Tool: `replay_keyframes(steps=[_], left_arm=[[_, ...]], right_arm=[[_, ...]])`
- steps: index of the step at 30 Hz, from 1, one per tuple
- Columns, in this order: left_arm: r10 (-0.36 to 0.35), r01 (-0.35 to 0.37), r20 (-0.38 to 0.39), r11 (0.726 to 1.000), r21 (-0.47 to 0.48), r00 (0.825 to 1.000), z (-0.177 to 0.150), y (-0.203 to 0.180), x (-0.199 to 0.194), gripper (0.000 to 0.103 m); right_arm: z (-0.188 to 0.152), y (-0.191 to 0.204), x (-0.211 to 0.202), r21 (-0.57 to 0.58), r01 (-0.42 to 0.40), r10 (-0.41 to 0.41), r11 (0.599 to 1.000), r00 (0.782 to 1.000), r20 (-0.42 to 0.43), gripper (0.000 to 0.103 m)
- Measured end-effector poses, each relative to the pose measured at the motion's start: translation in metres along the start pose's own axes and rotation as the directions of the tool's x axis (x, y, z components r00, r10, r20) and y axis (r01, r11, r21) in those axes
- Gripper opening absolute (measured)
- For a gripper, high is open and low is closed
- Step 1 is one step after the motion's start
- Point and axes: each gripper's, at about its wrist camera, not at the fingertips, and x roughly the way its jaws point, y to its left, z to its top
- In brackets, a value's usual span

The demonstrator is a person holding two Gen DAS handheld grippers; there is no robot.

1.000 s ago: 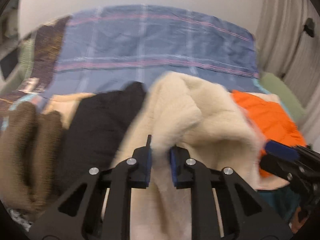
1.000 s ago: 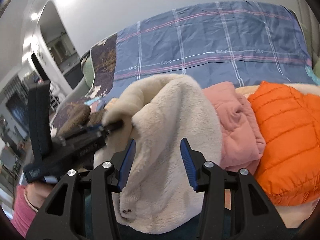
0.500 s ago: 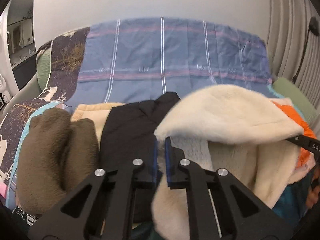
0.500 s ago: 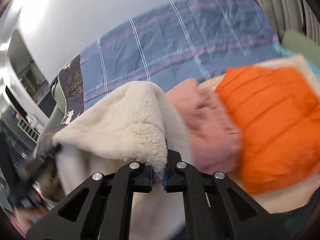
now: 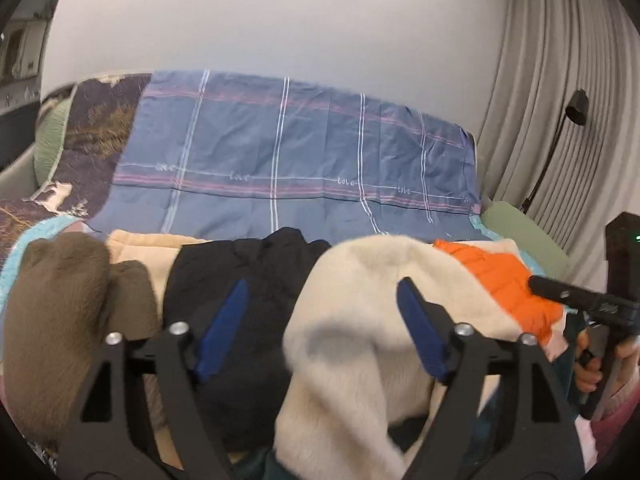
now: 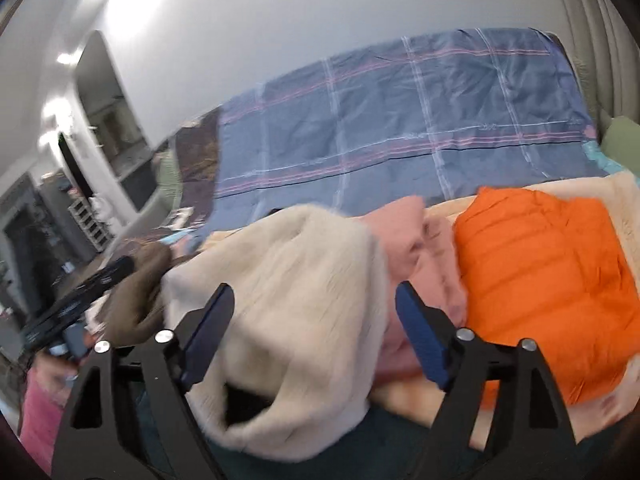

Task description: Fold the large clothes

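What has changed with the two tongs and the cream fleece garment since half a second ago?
Both tongs, left and right, were shut on the cream fleece garment and are now opening; their pads no longer pinch it and it has dropped onto the pile. The orange puffer jacket, black garment and blue plaid sheet stayed.

Both grippers are black, with skeletal triangular cut-outs in each arm and silver round-headed screws at the joints. The left gripper (image 5: 322,328) and right gripper (image 6: 314,330) carry long blue pads on the fingers (image 5: 224,328). At four o'clock a hand (image 5: 596,364) shows; at eight o'clock, a pink sleeve (image 6: 38,412).
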Motion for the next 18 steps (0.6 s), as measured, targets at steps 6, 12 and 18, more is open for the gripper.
replay_keyframes(steps=[6,12,18], left_arm=[[-0.013,-0.014,-0.304,0.996,-0.085,0.953,0.022,-0.010,0.116,0.087],[-0.170,0.100,-0.366,0.974,-0.202,0.915,-0.013,-0.004,0.156,0.033],[-0.221,0.222,-0.156,0.975,-0.005,0.963,0.008,-0.043,0.048,0.020]], right_arm=[[0.017,-0.019,0.084,0.073,-0.019,0.032,0.997,0.984,-0.178,0.083],[0.007,-0.024,0.093,0.090,-0.122,0.133,0.988,0.984,-0.123,0.018],[-0.005,0.022,0.002,-0.159,-0.159,0.167,0.974,0.985,0.040,0.016]])
